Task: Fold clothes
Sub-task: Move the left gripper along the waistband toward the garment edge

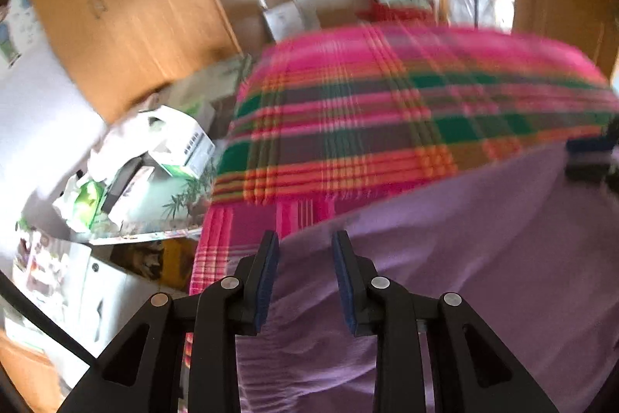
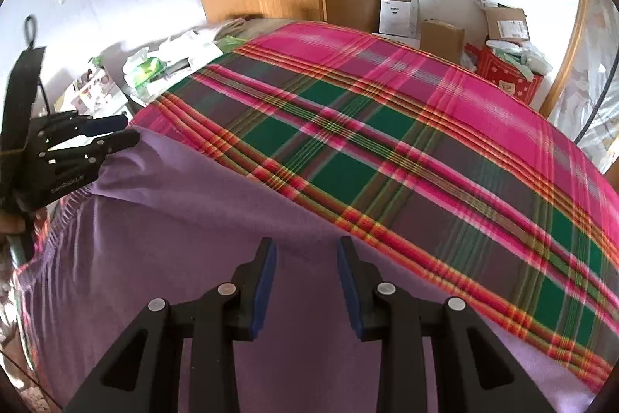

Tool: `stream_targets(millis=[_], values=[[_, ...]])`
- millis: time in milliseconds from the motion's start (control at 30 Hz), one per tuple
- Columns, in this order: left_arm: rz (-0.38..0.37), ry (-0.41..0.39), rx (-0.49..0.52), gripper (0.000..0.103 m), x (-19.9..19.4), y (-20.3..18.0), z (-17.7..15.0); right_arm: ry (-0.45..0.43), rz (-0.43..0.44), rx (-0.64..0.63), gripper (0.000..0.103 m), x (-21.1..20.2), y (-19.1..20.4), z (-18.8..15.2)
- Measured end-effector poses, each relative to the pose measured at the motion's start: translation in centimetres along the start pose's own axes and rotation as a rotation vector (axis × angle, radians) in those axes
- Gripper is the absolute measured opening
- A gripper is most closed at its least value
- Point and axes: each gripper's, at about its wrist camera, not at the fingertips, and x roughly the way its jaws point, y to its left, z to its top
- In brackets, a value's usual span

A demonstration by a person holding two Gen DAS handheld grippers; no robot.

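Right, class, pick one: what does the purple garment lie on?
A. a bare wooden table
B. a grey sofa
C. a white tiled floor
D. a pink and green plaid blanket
D: the purple garment is spread over the pink and green plaid blanket, which shows past its far edge in both wrist views.

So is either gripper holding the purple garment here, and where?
Nothing is held: the left gripper and right gripper hover open over the purple garment.
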Motion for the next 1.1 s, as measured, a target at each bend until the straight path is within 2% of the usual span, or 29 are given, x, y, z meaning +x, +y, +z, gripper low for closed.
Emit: stream_targets(millis=[67,267,367,467,600,900,1100], values=[[-0.019,-0.015,0.031,0.03,0.3,0.0,-0.3,-0.004,0.006,0.002,0.033,0.2,-0.1,0.1],[-0.321,-0.064,0.091,0.03,-0.3,1.7,0.0,0.0,0.055,0.028,0.035,0.4,-1.2,0.4],[-0.312,-0.091,0.157,0.03,-0.6,1.9,0.5,0.013,0.077,0.035,0.038,0.7,-1.7,0.5],[-0.406,-0.055,0.209,0.03,-0.1,1.8,1.1,0.025,0.099,0.041,0.038,1.0,-2.2,0.6],[-0.377,-0.023,0.289,0.03,1.0,1.7,1.5,0.036,0.12,0.041,0.038,1.2,-2.8,0.8],[-0.44,0.018,0.329,0.03,2.3,1.7,1.3,0.046,0.124,-0.058,0.04,2.0,-2.7,1.4],[-0.485,0.032,0.283,0.032,2.8,2.8,1.4,0.02,0.136,-0.129,0.044,2.2,-2.1,1.5]])
